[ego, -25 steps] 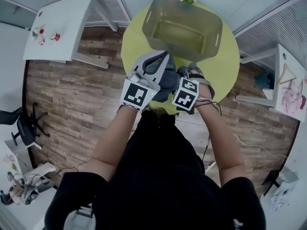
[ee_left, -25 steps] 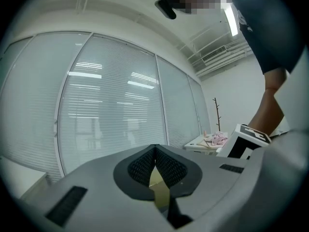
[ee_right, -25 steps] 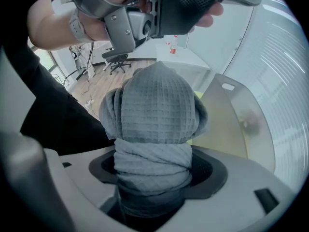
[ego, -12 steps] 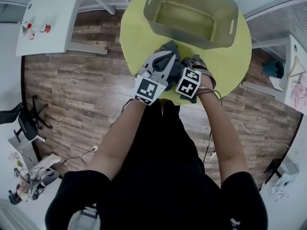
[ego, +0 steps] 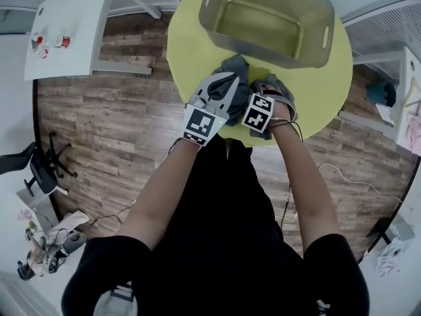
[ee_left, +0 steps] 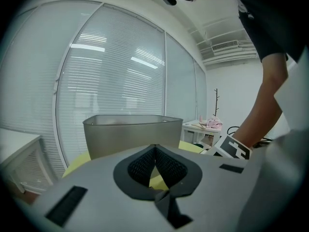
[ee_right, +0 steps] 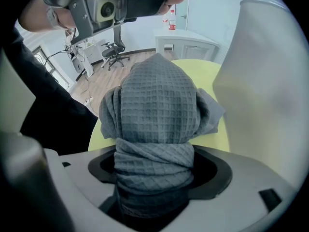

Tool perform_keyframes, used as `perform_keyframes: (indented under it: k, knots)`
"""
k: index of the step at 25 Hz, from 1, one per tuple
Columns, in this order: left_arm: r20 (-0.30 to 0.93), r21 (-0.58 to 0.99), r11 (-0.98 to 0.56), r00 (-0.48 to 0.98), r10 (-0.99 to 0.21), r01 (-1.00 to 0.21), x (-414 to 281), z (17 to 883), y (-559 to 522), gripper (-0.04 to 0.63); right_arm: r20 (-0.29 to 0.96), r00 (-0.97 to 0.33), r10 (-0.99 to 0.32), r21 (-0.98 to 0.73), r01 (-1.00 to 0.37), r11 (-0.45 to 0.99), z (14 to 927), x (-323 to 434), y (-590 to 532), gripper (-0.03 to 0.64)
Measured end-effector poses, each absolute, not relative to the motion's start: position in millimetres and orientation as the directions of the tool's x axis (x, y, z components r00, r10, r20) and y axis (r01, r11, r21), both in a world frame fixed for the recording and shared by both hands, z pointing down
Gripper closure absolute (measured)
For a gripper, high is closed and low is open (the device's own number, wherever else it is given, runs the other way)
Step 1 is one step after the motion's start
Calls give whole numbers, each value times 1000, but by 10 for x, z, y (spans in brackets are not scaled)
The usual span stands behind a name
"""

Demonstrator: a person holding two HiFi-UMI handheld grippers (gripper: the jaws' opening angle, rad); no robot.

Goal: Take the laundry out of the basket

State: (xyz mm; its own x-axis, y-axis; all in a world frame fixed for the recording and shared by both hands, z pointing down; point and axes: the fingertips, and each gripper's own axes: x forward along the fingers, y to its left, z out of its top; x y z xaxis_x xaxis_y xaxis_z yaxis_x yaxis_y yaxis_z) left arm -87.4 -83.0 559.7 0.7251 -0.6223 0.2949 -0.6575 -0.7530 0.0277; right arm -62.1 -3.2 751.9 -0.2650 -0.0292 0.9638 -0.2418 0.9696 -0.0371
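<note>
The table is a round yellow-green top, smooth and flat. At its far side stands the basket, a rigid grey plastic tub with rounded corners and cut-out handles. It shows nothing inside.

The cloth is out of the basket. It lies on the table just in front of the near wall, between the two grippers. It is a grey waffle-weave piece, matte and grid-textured, heaped into soft folds. It looks light and limp with no stiffness of its own, so it will likely sag and trail from any hold. The weave should give the pads good bite, and slipping seems unlikely. Nothing about it is fragile. The best hold is probably on a thick bunched fold rather than a single edge, so that it comes up as one lump.

The right gripper has such a hold. Its jaws stand wide around a fat twisted roll of the cloth that fills the mouth between them, and the rest mounds up ahead over the table.

The left gripper sits beside it above the heap. Its ribbed dark pads meet at the tips with nothing between them, and only table shows through the gap below.
</note>
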Motion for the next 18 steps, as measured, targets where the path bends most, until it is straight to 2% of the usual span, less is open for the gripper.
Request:
perform_keyframes:
  k: [13, 18]
  knots:
    - [280, 16, -761, 734, -619, -648, -869, 5288, -718, 584, 959, -281, -49, -36, -287, 957, 7053, -516, -71, 219]
    - [249, 27, -764, 744, -620, -645, -876, 4986, -657, 584, 929, -355, -103, -28, -345, 938, 6513, -460, -111, 221]
